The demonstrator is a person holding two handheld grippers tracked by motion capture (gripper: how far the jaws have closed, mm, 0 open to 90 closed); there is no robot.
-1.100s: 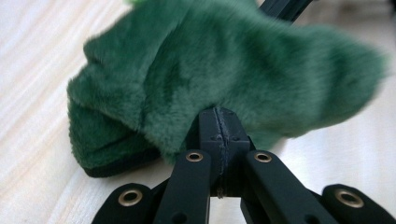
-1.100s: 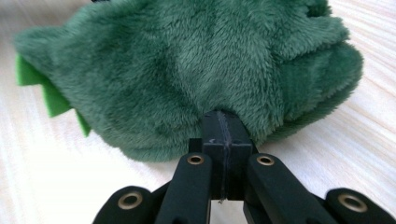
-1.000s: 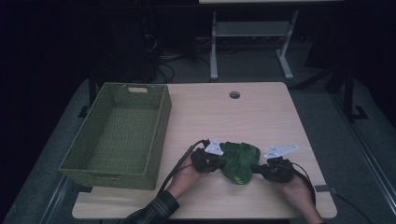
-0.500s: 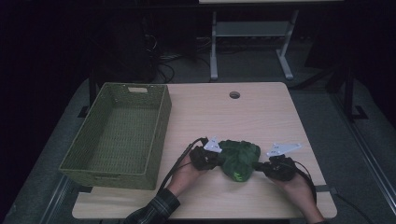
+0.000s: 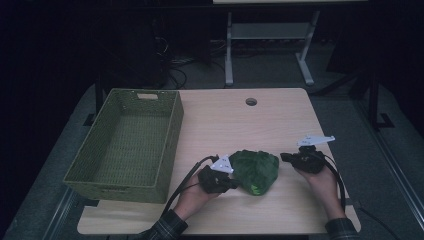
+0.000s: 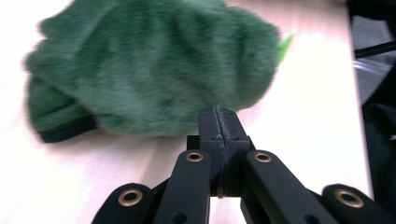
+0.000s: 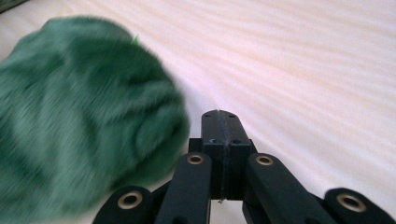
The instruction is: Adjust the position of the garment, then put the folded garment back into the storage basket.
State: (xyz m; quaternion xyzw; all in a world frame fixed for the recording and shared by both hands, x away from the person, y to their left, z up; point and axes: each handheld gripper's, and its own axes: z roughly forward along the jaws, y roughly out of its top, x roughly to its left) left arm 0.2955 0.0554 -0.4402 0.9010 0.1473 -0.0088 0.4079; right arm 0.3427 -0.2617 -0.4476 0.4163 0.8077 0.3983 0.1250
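A crumpled green plush cloth with a fuzzy pile and a dark edge trim [image 5: 256, 171] lay on the pale wooden tabletop [image 5: 240, 125], toward its near edge and to the right of an empty olive woven basket [image 5: 125, 142]. It looked light, soft and floppy, unlikely to slip or break but sure to sag and unfold when lifted, so a pinch on a raised fold or on the trimmed hem would probably hold best. The left tool [image 6: 218, 122] sat just at the cloth's left side, its tip close against the fur, jaws clenched together with nothing between them. The right tool [image 7: 219, 125] was apart from the cloth on its right, over bare wood, and was likewise clenched and empty. Neither tool gripped the cloth.
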